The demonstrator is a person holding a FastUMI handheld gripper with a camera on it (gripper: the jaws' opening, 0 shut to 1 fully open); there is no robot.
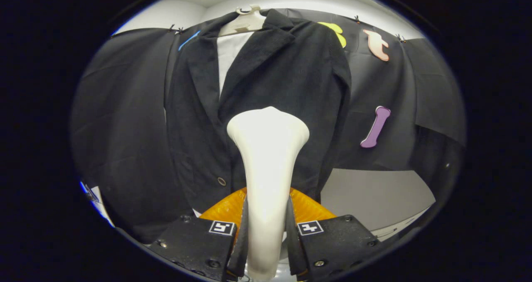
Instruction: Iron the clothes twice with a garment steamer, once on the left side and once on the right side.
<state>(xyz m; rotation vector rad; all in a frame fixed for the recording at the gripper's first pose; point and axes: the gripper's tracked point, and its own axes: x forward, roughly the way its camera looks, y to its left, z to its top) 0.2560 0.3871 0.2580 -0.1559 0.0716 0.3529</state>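
The tool [266,240] is seen closed on the garment steamer [268,165], whose slender white handle is gripped between the two fingers [243,236], one pressing on each side. From that grip the steamer rises forward and widens into a broad, rounded head, which is held up in front of the clothes, at about the height of the jacket's middle and slightly toward its right half as seen from the tool; whether the head touches the cloth cannot be told. An orange, ribbed part [226,207] is visible just behind the handle, spreading to both sides above the fingers. The dark jacket [270,74] is hung on a pale hanger [245,20] against the booth's black cloth wall [124,107], with its front facing the tool. Its lapels are folded open, and a white garment [228,53] is shown between them below the hanger. A single round button [221,181] is seen low on the jacket's front, just left of the steamer's handle. Beyond the jacket's lower edge, to the right of the handle, a pale grey surface [374,194] is seen below the hem of the wall cloth.
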